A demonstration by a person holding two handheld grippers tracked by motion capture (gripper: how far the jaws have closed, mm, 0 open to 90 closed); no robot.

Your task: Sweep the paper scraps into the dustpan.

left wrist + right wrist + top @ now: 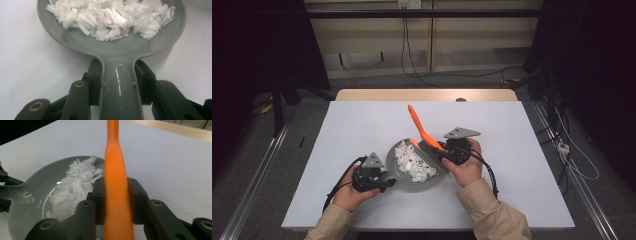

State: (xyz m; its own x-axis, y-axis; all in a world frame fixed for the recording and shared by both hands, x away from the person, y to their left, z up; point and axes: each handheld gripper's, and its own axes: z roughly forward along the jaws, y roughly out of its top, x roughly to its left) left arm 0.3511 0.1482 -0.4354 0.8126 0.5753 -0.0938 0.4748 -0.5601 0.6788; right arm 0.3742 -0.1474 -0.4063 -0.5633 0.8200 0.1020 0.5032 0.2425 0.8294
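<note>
While my left gripper [384,182] pinched the grey dustpan [398,175] handle, my right gripper [443,156], at its three o'clock, clamped the orange brush [422,129]; white paper scraps [413,162] filled the dustpan; no lettering was legible.

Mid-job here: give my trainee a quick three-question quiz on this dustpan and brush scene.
1. True or false: the white paper scraps lie inside the grey dustpan.
2. Which gripper clamps the orange brush: A left, B right?
3. What does the left gripper hold the dustpan by?

Key: 1 true. 2 B, the right gripper. 3 Its handle, with the jaws shut on both sides.
</note>
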